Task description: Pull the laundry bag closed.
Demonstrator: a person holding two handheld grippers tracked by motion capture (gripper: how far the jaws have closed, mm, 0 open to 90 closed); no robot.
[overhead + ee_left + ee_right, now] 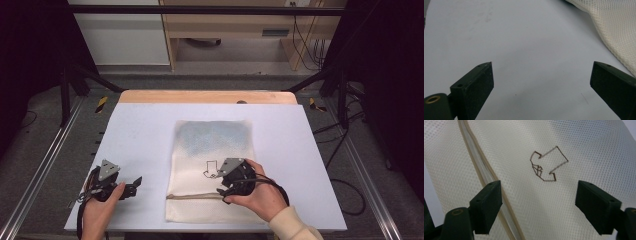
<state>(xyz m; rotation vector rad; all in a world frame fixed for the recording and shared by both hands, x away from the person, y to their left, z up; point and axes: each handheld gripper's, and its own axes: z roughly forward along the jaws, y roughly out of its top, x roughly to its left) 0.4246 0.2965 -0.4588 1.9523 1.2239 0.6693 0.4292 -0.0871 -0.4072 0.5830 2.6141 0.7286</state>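
Note:
A cream mesh bag (210, 145) lies flat in the middle of the white table (140, 130). An arrow outline (210, 169) is drawn on it, and a tan band (192, 196) crosses it near the front end. My right gripper (222, 194) hovers over the bag's front part. In the right gripper view it (539, 195) is open, with the arrow (548, 164) and the band (477, 167) on the mesh (574, 145) past the jaws, which hold nothing. My left gripper (136, 184) rests left of the bag, open (541, 77) over bare table (524, 37), the bag's edge (614, 32) at its upper right.
A wooden strip (207, 96) edges the table's far side. Metal rails (40, 170) run along both sides, with black frame legs at the back corners. A wooden desk (230, 30) and cables (345, 190) are on the floor beyond.

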